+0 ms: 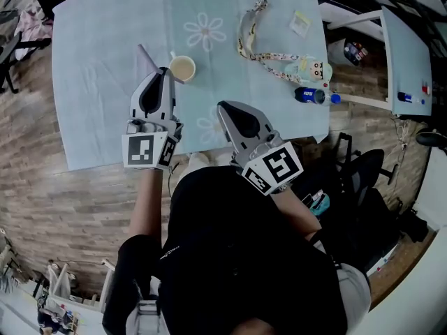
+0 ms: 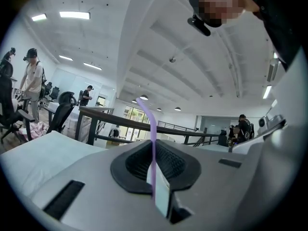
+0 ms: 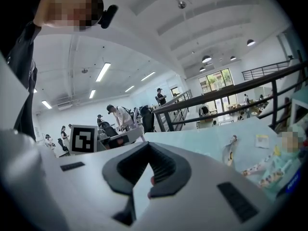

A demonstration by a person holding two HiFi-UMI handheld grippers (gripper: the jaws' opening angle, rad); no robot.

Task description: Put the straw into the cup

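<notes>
A white cup (image 1: pixel 182 68) with a beige inside stands on the light blue tablecloth (image 1: pixel 98 68). My left gripper (image 1: pixel 165 71) hovers just left of the cup, shut on a thin purple straw (image 1: pixel 146 56) that sticks out up and to the left of its tip. In the left gripper view the straw (image 2: pixel 152 124) rises between the closed jaws of the left gripper (image 2: pixel 155 177) and bends at its top. My right gripper (image 1: pixel 223 107) is near the table's front edge, right of the cup. Its jaws in the right gripper view (image 3: pixel 144 187) are together with nothing between them.
A patterned lanyard (image 1: pixel 255 42), a small packet (image 1: pixel 300 23) and a lying blue bottle (image 1: pixel 314 96) rest on the right part of the cloth. A whiteboard (image 1: pixel 405 61) and a black chair (image 1: pixel 363 194) stand to the right of the table.
</notes>
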